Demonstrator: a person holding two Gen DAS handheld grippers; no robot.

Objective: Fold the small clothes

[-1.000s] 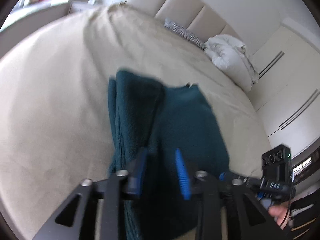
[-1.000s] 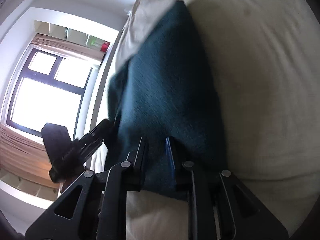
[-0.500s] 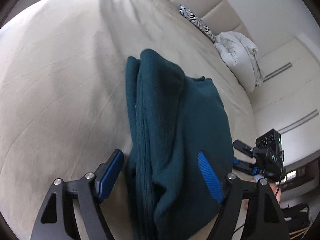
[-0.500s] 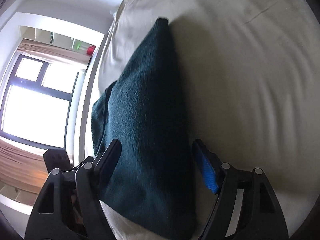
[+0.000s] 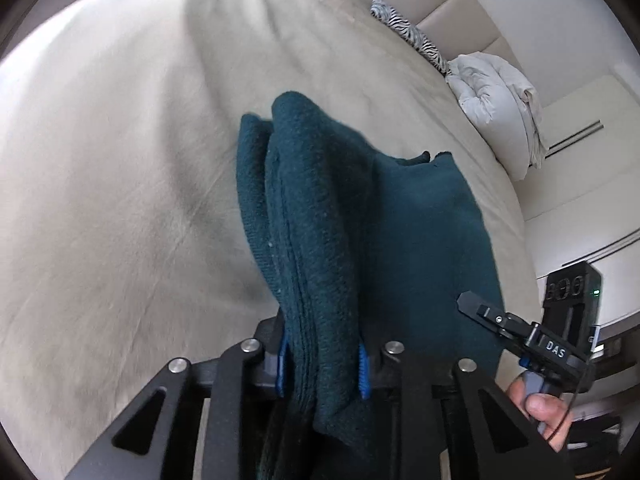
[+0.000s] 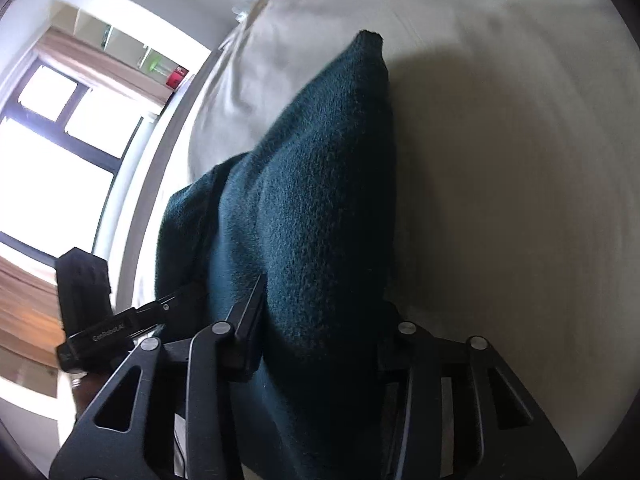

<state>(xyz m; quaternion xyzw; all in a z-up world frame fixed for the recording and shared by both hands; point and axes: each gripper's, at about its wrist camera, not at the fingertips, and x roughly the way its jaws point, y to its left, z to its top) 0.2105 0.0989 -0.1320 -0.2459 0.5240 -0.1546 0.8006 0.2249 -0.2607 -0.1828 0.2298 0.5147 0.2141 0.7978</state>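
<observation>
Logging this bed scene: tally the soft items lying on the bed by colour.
Dark teal folded garment: 1
White bundled duvet: 1
Zebra-print pillow: 1
Total: 3

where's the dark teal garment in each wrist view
Left wrist: dark teal garment fills the centre, folded edge pinched between the left gripper fingers.
Right wrist: centre, running from top right down between the right gripper fingers.
Shared landmark: the beige bed sheet beneath it.
</observation>
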